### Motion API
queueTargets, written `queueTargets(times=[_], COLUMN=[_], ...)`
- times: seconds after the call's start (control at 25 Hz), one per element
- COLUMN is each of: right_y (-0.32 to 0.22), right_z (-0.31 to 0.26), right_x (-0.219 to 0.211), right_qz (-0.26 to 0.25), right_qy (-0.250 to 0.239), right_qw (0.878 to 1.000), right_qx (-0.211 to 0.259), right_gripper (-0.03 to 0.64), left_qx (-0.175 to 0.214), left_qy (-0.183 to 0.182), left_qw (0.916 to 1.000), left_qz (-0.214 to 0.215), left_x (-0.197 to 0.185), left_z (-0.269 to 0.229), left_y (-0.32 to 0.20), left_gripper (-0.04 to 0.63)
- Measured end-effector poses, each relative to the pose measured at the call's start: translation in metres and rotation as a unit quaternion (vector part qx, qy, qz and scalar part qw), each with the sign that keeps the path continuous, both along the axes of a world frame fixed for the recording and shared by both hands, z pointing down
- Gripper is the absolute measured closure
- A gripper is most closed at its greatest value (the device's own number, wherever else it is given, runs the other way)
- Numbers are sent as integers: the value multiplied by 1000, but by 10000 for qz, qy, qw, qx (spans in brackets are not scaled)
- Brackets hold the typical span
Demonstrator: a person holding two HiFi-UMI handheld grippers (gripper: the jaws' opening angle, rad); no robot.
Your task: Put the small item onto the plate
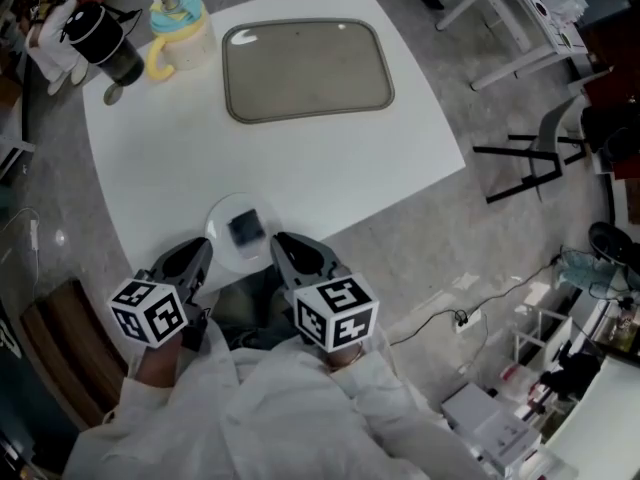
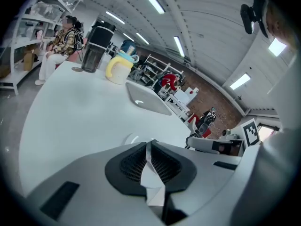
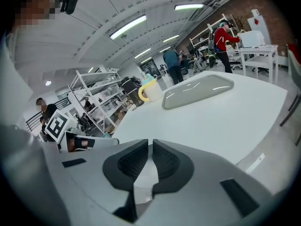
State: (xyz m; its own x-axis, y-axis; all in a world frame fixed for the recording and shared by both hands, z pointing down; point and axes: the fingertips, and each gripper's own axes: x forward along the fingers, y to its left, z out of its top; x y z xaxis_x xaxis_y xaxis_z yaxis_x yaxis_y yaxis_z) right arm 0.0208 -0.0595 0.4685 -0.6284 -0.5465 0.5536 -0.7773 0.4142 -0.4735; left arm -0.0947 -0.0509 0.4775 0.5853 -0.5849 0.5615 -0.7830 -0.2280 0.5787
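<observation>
A small dark square item (image 1: 245, 228) lies on a clear round plate (image 1: 221, 217) at the near edge of the white table (image 1: 300, 168). My left gripper (image 1: 203, 249) is just left of the plate, and my right gripper (image 1: 279, 240) is just right of it. Both are shut with nothing between the jaws. In the left gripper view the left gripper (image 2: 149, 143) has its pads together, with a faint arc of the plate's rim (image 2: 128, 137) just beyond. In the right gripper view the right gripper (image 3: 150, 143) shows only a hairline slit between its pads.
A grey rounded tray (image 1: 305, 68) lies at the far middle of the table. A yellow-handled cup (image 1: 180, 33) and a black jug (image 1: 105, 43) stand at the far left corner. Chairs, shelves and people surround the table; cables lie on the floor to the right.
</observation>
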Motion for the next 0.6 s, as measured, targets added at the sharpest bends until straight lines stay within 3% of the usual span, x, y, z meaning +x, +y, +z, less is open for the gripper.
queueTargets(times=[0.44,0.6], right_y=[2,4], right_z=[31,41], right_x=[4,5], right_qz=[128,139], right_qy=[183,231], right_qw=[9990,9982], right_qx=[-386,-532], right_gripper=[597,595], left_qx=[-390,-581], left_qy=[-56,-32], left_qw=[9989,9979], left_qz=[-264,-298], left_x=[-16,-17], left_z=[30,41], left_y=[5,6], left_gripper=[574,522])
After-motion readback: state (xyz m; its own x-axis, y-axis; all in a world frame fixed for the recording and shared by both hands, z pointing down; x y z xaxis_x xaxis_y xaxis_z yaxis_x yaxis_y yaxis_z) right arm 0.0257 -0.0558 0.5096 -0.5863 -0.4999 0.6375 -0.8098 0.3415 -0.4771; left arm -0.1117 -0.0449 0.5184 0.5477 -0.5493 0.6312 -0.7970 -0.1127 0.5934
